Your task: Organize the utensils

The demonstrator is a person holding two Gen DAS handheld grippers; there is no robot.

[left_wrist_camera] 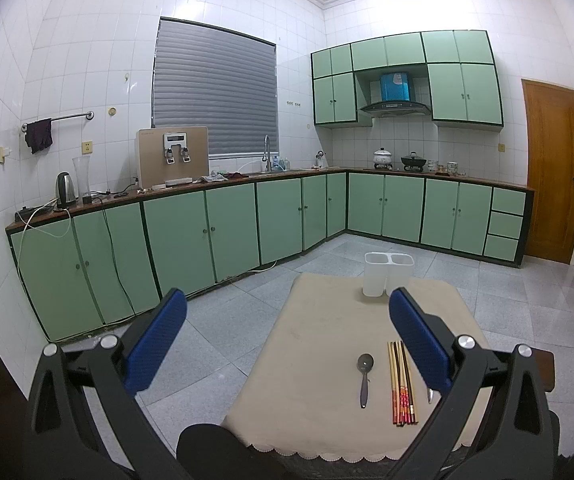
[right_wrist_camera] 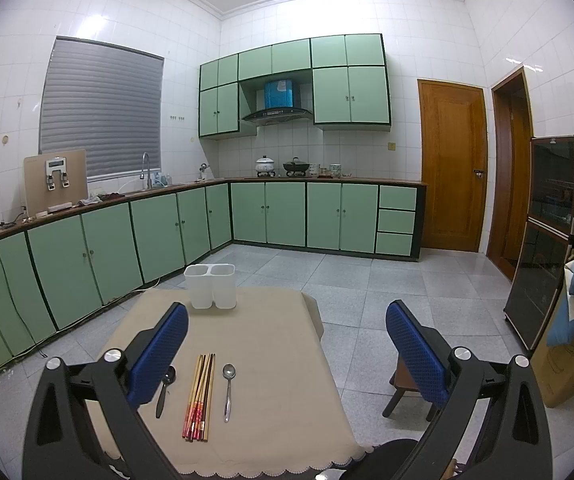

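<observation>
Holder (right_wrist_camera: 210, 286): two-cell, far end of table (right_wrist_camera: 271, 344)
Chopsticks (right_wrist_camera: 199, 396): well short of holder; thin, stiff, slippery; pinch mid-bundle
Spoons: dark spoon (right_wrist_camera: 165, 390) left, steel spoon (right_wrist_camera: 228, 390) right of chopsticks; light; take by handle
Left gripper (left_wrist_camera: 287, 344): jaws apart, empty
Right gripper (right_wrist_camera: 287, 344): jaws apart, empty

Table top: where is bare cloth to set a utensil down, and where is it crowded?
Free: the wide stretch of cloth between the white holder and the utensils, and the right side beyond the silver spoon. Crowded: the near strip, where black spoon, chopsticks and silver spoon lie side by side.
</observation>
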